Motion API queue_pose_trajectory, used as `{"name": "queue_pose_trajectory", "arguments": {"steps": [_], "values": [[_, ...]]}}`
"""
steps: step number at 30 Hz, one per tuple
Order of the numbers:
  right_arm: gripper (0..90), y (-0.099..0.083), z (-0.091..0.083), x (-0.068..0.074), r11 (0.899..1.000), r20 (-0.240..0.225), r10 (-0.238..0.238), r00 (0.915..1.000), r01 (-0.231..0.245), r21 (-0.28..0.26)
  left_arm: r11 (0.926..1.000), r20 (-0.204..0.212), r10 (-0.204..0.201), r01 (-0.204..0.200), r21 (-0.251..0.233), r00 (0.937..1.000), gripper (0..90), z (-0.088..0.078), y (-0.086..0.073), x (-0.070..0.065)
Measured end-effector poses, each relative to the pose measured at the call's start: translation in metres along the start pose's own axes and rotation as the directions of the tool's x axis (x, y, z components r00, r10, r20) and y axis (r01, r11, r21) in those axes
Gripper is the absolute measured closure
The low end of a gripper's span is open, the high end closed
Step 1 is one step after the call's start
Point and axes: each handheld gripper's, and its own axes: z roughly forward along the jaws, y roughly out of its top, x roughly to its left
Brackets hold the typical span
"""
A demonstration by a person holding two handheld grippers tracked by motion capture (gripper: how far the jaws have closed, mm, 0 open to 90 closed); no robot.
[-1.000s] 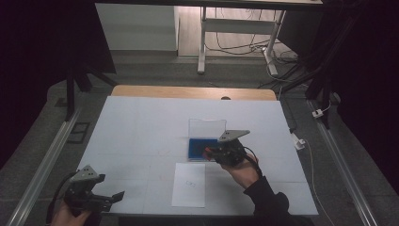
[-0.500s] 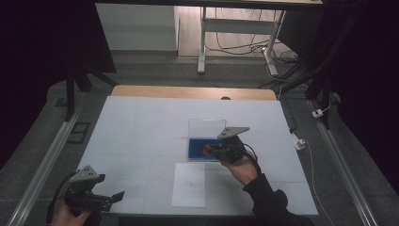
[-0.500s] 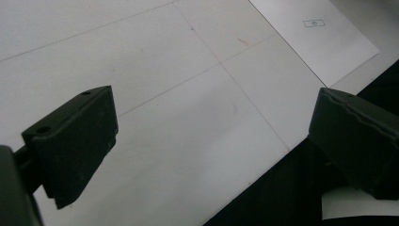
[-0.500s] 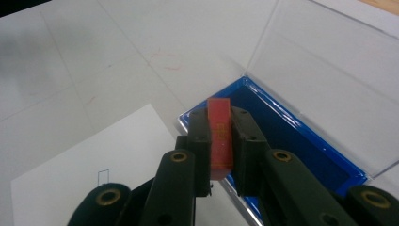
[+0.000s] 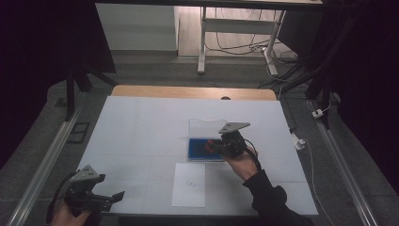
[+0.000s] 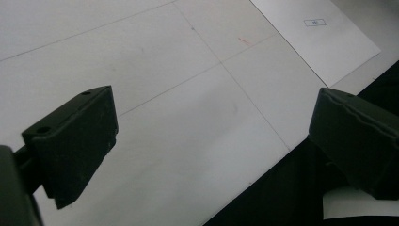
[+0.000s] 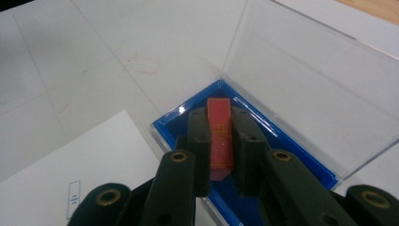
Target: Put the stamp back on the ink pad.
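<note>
No legible text anywhere. Small boxed printed mark on white paper sheet (image 5: 189, 184) (image 6: 314, 22) (image 7: 74, 199): characters too small to read. Yellowish markings on face of red block (image 7: 220, 136) held between right gripper (image 7: 221, 141) jaws: blurred, unreadable.

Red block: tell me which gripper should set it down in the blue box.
Right. The right gripper already clamps the red block over the blue box; the left gripper hangs open at the table's near-left corner.
</note>
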Motion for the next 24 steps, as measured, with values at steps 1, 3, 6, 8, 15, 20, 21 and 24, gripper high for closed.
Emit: {"name": "queue_pose_trajectory", "arguments": {"steps": [1, 3, 6, 8, 15, 20, 21, 24], "values": [[79.7, 0.0, 0.0, -0.001, 1.0, 0.005, -0.002, 1.0, 0.002, 0.0, 1.0, -0.001, 0.0, 0.0, 0.001, 1.0, 2.4, 0.0, 0.0, 0.0], [79.7, 0.001, 0.001, -0.003, 1.0, 0.008, 0.001, 1.0, -0.001, 0.003, 1.0, -0.002, 0.001, -0.001, 0.001, 1.0, 2.3, 0.0, 0.0, 0.0], [79.7, 0.002, 0.004, -0.006, 1.0, 0.016, 0.001, 0.9999, -0.001, 0.012, 1.0, -0.002, 0.0, 0.0, 0.002, 1.0, 2.3, 0.0, 0.0, 0.0], [79.7, 0.002, 0.006, -0.007, 1.0, 0.018, 0.001, 0.9998, -0.002, 0.014, 1.0, -0.002, 0.0, 0.0, 0.002, 1.0, 2.3, 0.0, 0.0, 0.0], [79.6, 0.004, 0.017, -0.011, 0.999, 0.031, -0.01, 0.9995, 0.009, 0.043, 1.0, -0.002, -0.001, 0.001, 0.003, 1.0, 2.4, 0.0, 0.0, 0.0], [79.6, 0.003, 0.027, -0.013, 0.998, 0.033, -0.019, 0.9993, 0.016, 0.066, 1.0, -0.002, -0.001, 0.001, 0.003, 1.0, 2.4, 0.0, 0.0, 0.0], [79.6, 0.003, 0.029, -0.013, 0.997, 0.035, -0.022, 0.9991, 0.02, 0.074, 1.0, -0.002, 0.0, 0.0, 0.003, 1.0, 2.4, 0.0, 0.0, 0.0], [79.6, 0.002, 0.033, -0.013, 0.996, 0.039, -0.033, 0.9987, 0.03, 0.085, 1.0, -0.002, 0.0, 0.0, 0.003, 1.0, 2.4, 0.0, 0.0, 0.0]]}}
